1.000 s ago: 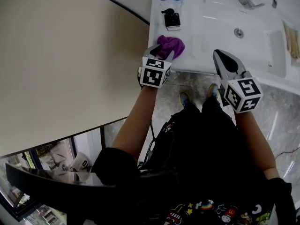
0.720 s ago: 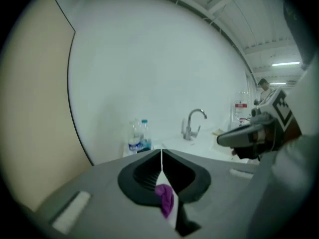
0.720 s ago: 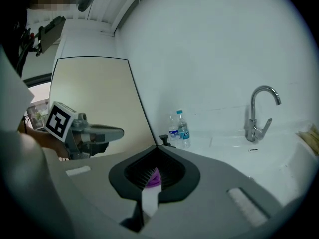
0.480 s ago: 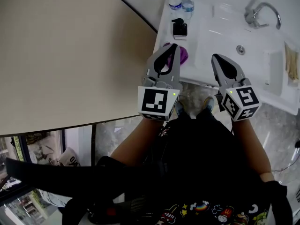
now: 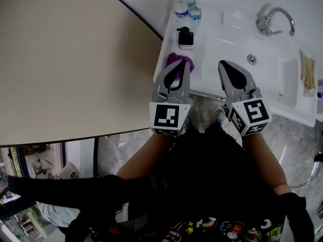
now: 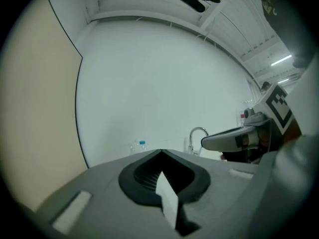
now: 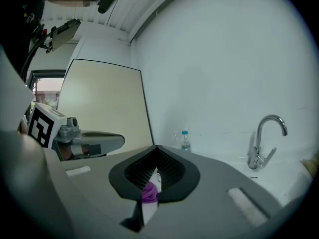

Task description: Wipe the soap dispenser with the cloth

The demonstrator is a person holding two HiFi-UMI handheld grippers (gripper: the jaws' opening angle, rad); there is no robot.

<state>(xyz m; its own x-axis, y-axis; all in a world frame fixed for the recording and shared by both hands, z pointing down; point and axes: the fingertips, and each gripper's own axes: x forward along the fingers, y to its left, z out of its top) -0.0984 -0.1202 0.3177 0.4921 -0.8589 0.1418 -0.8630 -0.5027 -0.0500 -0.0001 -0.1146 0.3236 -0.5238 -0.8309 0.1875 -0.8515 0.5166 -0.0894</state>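
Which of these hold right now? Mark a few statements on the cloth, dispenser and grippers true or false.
1. The cloth lies on the counter, and neither gripper holds it. True.
2. The left gripper is clamped on the dispenser. False: its jaws are together on nothing, and the dispenser stands farther back.
3. The right gripper has its jaws together and holds nothing. True.
4. The dispenser stands in the basin. False: it is on the counter to the left of the basin, beyond the cloth.
5. The right gripper hovers above the faucet. False: it is at the near edge of the sink, and the faucet is at the far side.
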